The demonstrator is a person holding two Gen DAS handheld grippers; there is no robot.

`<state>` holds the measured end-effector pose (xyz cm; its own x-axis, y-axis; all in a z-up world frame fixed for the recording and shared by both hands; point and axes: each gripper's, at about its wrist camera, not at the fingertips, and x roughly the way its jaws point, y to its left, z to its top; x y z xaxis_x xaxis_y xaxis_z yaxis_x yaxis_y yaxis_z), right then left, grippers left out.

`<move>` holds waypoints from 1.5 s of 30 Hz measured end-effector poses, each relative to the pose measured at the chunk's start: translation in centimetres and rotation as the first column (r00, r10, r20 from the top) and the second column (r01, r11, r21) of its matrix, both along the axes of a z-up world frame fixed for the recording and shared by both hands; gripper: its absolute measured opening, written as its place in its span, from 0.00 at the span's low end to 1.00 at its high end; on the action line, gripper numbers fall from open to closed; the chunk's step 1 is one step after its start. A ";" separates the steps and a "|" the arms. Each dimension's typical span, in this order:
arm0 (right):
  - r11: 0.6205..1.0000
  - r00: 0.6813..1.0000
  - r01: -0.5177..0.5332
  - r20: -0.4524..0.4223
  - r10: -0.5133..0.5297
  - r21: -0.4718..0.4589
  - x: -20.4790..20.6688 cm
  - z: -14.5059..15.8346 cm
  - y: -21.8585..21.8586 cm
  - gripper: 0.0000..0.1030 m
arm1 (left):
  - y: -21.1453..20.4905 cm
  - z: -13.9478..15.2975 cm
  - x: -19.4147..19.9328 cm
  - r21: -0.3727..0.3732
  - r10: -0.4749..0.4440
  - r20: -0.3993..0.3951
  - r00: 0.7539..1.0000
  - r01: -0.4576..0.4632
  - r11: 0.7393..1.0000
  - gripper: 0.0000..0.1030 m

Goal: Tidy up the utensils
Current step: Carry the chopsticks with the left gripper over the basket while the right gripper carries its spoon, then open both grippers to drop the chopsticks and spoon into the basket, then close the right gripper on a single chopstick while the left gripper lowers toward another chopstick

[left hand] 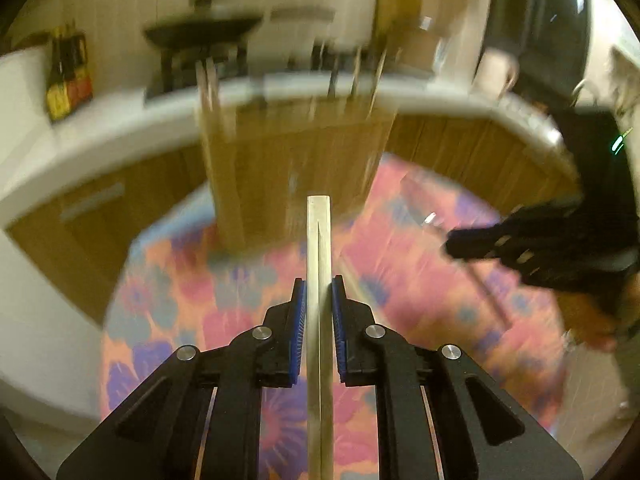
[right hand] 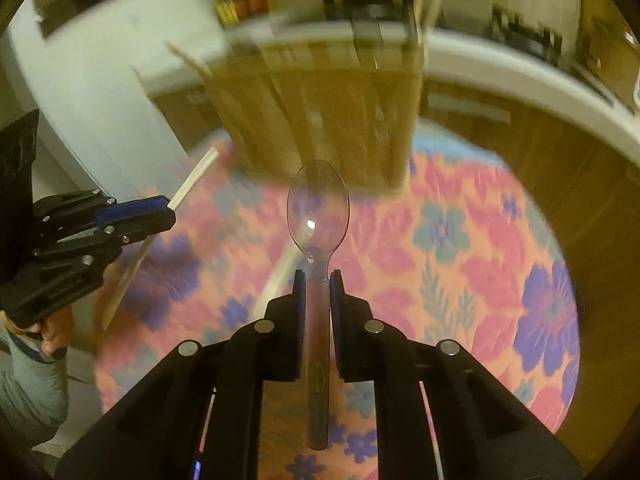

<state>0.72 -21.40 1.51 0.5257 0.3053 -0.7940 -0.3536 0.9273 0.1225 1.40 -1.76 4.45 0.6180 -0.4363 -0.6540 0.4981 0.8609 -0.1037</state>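
Gripping a pair of wooden chopsticks (left hand: pixel 319 280), the left gripper (left hand: pixel 319 300) has its blue-padded fingers (left hand: pixel 299 312) clamped on them approx mid-length; sticks point fwd toward a wooden utensil holder (left hand: pixel 296 152) standing on the floral-cloth table (left hand: pixel 420 272). The holder is blurred, but a few sticks and dark handles already poke out of its top. Right gripper shows at the right edge, w/ detail too smeared to read.

Right wrist view: right gripper (right hand: pixel 319 280) is closed on the handle of a clear plastic spoon (right hand: pixel 318 208), bowl fwd, near the holder front. Left gripper w/ chopsticks is visible at left.

Progress, judging by this: partly done. Some utensils are in, but both held items aren't yet slotted.
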 end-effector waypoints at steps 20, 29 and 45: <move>0.963 0.881 0.081 0.433 -0.190 0.258 11.2 12.0 -1.9 0.09 | -6.0 12.0 11.0 -0.306 0.189 0.364 0.912 -0.075 0.949 0.11; 0.951 0.827 0.138 0.496 -0.264 0.277 13.4 9.4 -2.8 0.09 | -6.7 9.5 13.1 -0.394 0.289 0.439 0.851 -0.107 0.913 0.11; 0.949 0.819 0.139 0.505 -0.272 0.284 9.7 7.2 -3.5 0.27 | -4.0 6.9 11.0 -0.420 0.305 0.412 0.858 -0.118 0.900 0.25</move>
<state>10.42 -24.94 8.71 0.9149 0.2756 -0.2948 -0.2285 0.9559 0.1844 12.36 -5.81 11.40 0.9086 -0.4077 -0.0907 0.3773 0.8944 -0.2401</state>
